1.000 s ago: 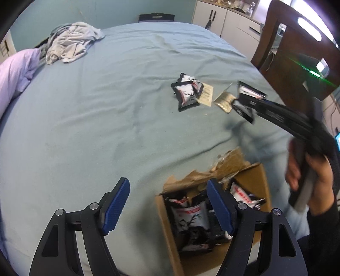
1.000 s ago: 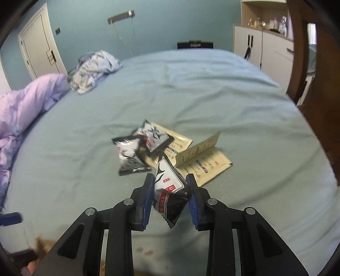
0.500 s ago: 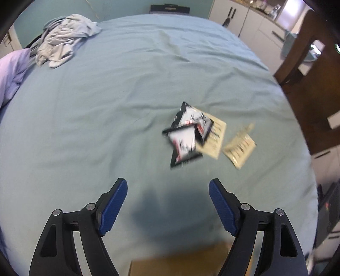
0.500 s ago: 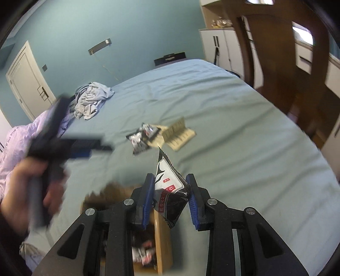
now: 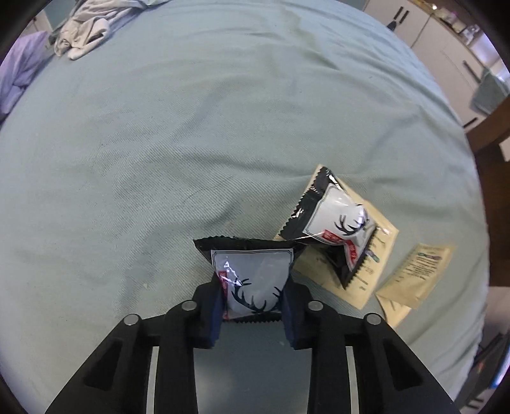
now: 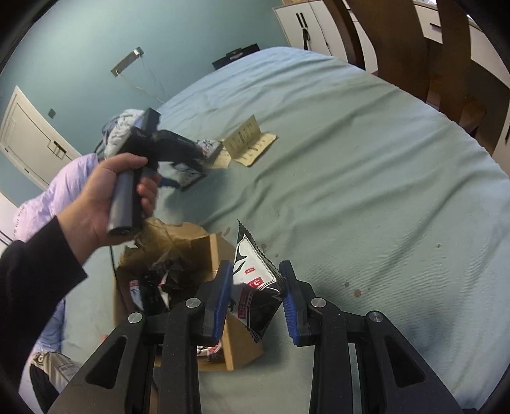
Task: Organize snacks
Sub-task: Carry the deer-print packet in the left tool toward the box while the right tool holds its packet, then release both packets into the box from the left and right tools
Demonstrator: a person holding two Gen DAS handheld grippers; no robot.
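Note:
My left gripper (image 5: 251,305) is shut on a black-and-white antler snack packet (image 5: 251,280) lying on the blue-green bedspread (image 5: 191,133). A second such packet (image 5: 334,223) lies to its right on a beige sachet (image 5: 379,242). Another beige sachet (image 5: 417,274) lies further right. My right gripper (image 6: 256,289) holds a black snack packet (image 6: 255,286) between its pads, beside the open cardboard box (image 6: 220,251), which holds several packets. The left gripper (image 6: 204,153) shows in the right wrist view too, held in a hand at the far packets.
Crumpled grey clothes (image 5: 86,35) and a lilac duvet (image 5: 19,73) lie at the far left of the bed. A wooden chair (image 6: 398,51) and white cabinets (image 6: 312,22) stand off the right side. Small brown stains (image 6: 357,291) mark the bedspread near the box.
My left gripper moved forward away from the box to the loose packets and shut on one. My right gripper carried its packet back to the box.

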